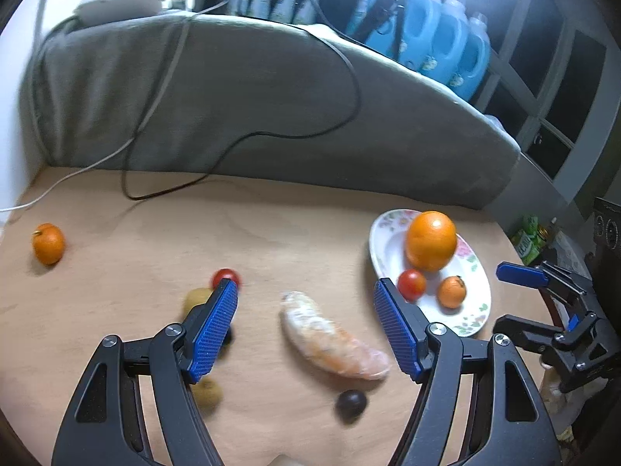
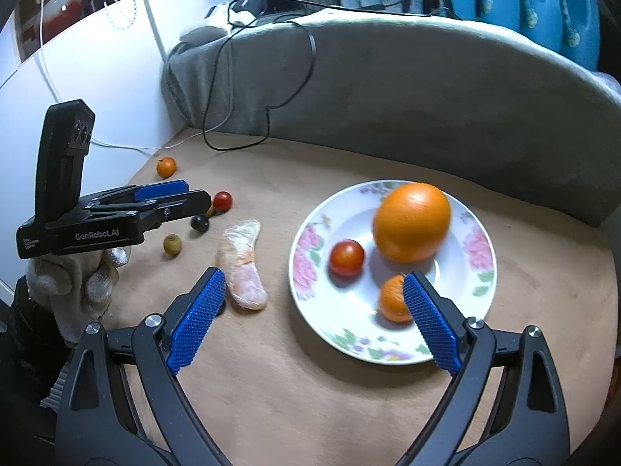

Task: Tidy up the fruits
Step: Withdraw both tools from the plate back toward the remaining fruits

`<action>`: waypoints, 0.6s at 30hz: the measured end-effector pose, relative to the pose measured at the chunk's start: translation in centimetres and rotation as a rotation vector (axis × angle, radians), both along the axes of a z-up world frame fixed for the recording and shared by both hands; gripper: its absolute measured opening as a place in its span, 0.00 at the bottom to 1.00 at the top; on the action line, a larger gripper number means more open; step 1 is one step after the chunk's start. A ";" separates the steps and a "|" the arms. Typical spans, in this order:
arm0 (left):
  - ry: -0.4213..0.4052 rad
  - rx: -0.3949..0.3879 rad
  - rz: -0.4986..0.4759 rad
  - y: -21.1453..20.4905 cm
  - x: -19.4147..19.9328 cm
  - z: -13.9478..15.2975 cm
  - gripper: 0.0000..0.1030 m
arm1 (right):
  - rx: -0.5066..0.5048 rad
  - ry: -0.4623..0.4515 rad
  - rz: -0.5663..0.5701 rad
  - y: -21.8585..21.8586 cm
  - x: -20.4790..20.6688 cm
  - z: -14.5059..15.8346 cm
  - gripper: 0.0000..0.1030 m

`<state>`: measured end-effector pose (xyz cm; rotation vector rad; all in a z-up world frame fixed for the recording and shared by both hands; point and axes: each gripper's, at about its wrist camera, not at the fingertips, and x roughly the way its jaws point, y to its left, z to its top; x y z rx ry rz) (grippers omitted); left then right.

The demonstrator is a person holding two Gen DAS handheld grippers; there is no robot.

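Note:
A floral plate (image 2: pixel 485 279) holds a big orange (image 2: pixel 411 227), a cherry tomato (image 2: pixel 346 257) and a small mandarin (image 2: pixel 392 299). My right gripper (image 2: pixel 313 275) hovers open over its near-left rim, gripping nothing. Left of the plate lies a peeled citrus segment (image 1: pixel 333 338). My left gripper (image 1: pixel 304 285) hangs open above it, empty. Loose around it are a dark grape (image 1: pixel 351 404), two greenish fruits (image 1: pixel 207 392), a second tomato (image 1: pixel 225 273) partly behind the left finger, and a mandarin (image 1: pixel 48 243) far left. The left gripper (image 2: pixel 198 191) also shows side-on, held by a gloved hand (image 2: pixel 66 283).
A grey cloth-covered cushion (image 1: pixel 252 89) borders the round wooden table (image 1: pixel 155 225) at the back. A black cable (image 1: pixel 240 139) and a white cable (image 1: pixel 58 184) trail from it onto the table. Blue detergent bottles (image 1: pixel 446 35) stand behind. The right gripper (image 1: pixel 500 297) is beside the plate (image 1: pixel 388 248).

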<state>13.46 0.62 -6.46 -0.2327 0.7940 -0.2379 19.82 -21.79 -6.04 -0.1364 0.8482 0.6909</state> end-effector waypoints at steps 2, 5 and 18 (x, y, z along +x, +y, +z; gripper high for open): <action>0.003 0.000 0.017 0.8 -0.1 -0.1 0.71 | 0.002 -0.001 0.011 0.5 -0.1 0.0 0.92; 0.007 -0.002 0.037 1.9 -0.3 -0.3 0.71 | 0.002 -0.002 0.031 1.5 -0.2 0.0 0.92; 0.006 -0.004 0.092 5.8 -1.2 -1.2 0.71 | -0.016 -0.011 0.106 6.1 0.1 -0.2 0.92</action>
